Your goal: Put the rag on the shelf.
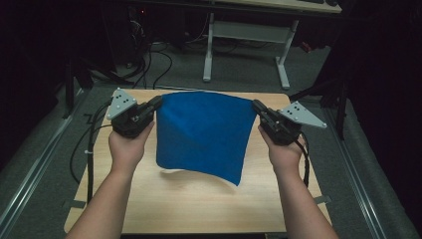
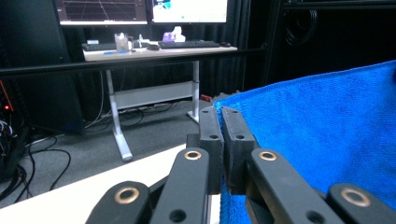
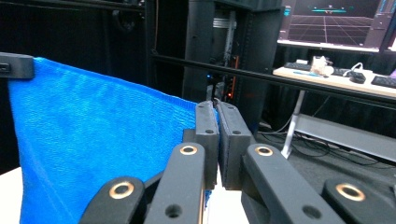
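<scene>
one blue cloth point(image 1: 204, 132), held up over the table point(image 1: 199, 209) btwn two grippers: left gripper point(image 1: 155, 104) & right gripper point(image 1: 258, 107) each have jaws closed tight on a top corner. risk: thin corner grip, cloth could slip out if hands pull apart.

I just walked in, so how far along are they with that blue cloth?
Done: the blue cloth is lifted, each top corner pinched by the left hand-held gripper and the right hand-held gripper. In hand: it hangs spread above the wooden table. Left: probably laying or folding it; no fold shows.
</scene>
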Demonstrator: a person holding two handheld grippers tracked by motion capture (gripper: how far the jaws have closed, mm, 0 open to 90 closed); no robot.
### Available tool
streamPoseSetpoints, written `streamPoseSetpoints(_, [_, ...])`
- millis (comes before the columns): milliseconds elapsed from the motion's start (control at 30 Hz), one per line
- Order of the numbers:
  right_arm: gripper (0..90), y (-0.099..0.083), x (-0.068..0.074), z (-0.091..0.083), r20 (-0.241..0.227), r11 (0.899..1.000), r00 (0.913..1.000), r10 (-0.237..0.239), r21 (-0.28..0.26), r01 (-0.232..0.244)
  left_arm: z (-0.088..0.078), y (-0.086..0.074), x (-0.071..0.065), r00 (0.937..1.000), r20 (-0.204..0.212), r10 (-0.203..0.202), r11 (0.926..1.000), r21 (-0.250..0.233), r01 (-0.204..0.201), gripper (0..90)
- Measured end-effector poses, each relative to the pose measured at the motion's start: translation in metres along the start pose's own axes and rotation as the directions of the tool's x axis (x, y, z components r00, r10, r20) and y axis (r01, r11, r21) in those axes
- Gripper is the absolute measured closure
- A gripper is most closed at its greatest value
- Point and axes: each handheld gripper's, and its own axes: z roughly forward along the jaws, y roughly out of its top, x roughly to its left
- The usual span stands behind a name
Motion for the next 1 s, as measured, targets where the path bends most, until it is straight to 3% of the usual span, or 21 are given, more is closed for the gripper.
streamPoseSetpoints(333, [88.9,0.006,-0.021,0.017,0.034,1.0,0.999,0.03,0.003,-0.03,0.026,0.001,0.019,0.9997,0.004,-0.024,0.9996,0.014,0.024,88.2])
streamPoseSetpoints(600, [89.0,0.017,-0.034,0.032,0.051,0.999,0.9982,0.033,-0.01,-0.032,0.043,0.012,0.028,0.9991,-0.02,0.039,0.9987,0.033,-0.038,88.2])
streamPoseSetpoints(900, [89.0,0.035,-0.047,0.051,0.076,0.999,0.9971,0.009,-0.041,-0.005,0.067,0.028,0.035,0.9911,-0.077,0.109,0.9938,0.03,-0.107,88.1])
streamPoseSetpoints(1000, [89.0,0.039,-0.053,0.059,0.078,0.999,0.997,0.005,-0.038,-0.002,0.075,0.031,0.041,0.9916,-0.089,0.094,0.9954,0.029,-0.092,88.1])
